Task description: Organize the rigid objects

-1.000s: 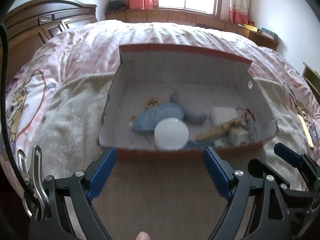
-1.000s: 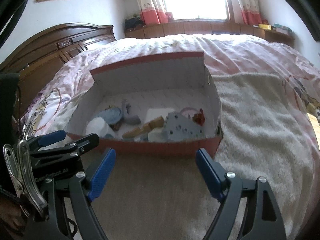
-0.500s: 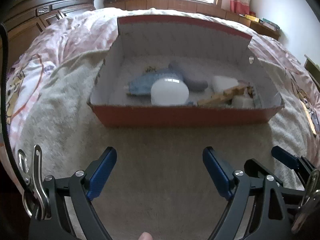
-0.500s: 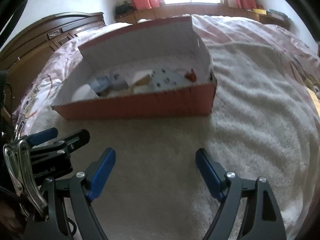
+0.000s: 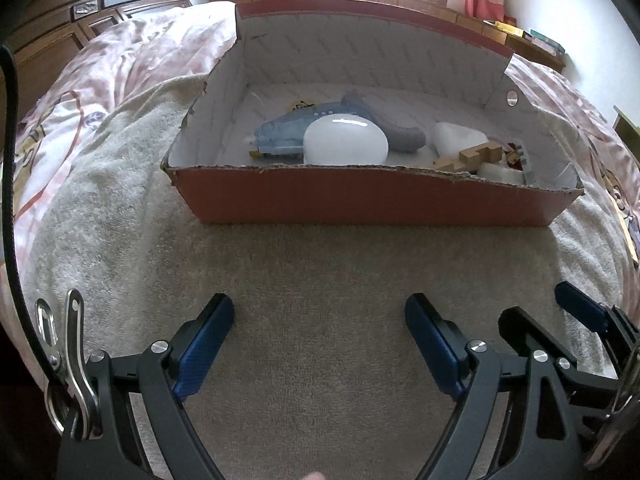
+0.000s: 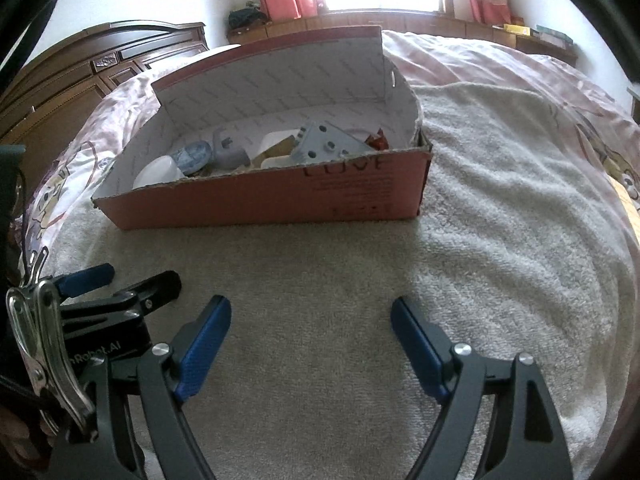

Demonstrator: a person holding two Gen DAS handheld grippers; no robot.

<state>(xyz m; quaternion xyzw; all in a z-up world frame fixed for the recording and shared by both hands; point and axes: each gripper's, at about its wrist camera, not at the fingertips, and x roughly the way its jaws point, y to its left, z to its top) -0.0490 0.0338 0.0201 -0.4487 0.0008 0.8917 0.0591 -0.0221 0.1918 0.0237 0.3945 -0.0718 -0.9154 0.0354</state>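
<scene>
A red cardboard box (image 5: 360,200) (image 6: 280,204) stands on a beige towel on the bed. Inside lie a white egg-shaped object (image 5: 345,145) (image 6: 158,172), a blue toy plane (image 5: 296,130), a grey curved piece (image 5: 400,136) (image 6: 228,152), wooden blocks (image 5: 472,156), white blocks (image 5: 456,138) and a grey perforated plate (image 6: 324,144). My left gripper (image 5: 320,340) is open and empty above the towel, well in front of the box. My right gripper (image 6: 310,340) is open and empty, also in front of the box; it shows at the right in the left wrist view (image 5: 576,312).
The towel (image 6: 500,200) covers a pink quilt (image 5: 132,52). A dark wooden headboard (image 6: 100,60) stands at the left. A window ledge with curtains (image 6: 400,20) runs along the back.
Both grippers have pulled back from the box and dropped lower, so the box's front wall now hides part of its contents. Both stay open.
</scene>
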